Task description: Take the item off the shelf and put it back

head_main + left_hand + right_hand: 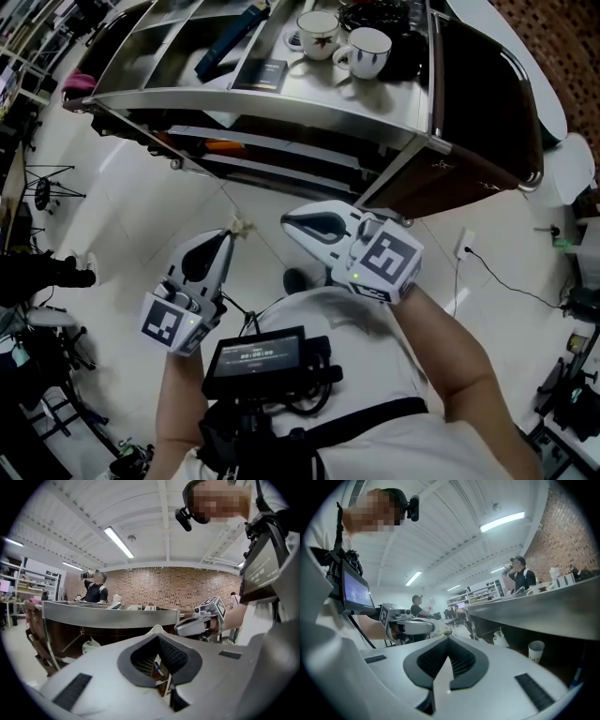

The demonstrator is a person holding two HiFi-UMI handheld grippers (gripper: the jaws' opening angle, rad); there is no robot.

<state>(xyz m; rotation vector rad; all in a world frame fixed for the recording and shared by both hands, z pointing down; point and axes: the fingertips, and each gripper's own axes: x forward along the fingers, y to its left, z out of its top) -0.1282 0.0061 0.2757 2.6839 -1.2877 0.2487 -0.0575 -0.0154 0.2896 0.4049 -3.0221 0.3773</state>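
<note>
A steel shelf cart stands ahead of me. Its top tier holds two white cups, a long blue item and a small dark box. Both grippers hover in front of the cart, below its top tier and apart from it. My left gripper is shut and empty, and its tip points at the cart's front. To its right, my right gripper has its jaws together with nothing between them. A paper cup sits on a lower tier.
A person in a dark shirt stands drinking beyond the cart. On the floor are a tripod at the left and a cable running to a socket at the right. A brick wall closes the back.
</note>
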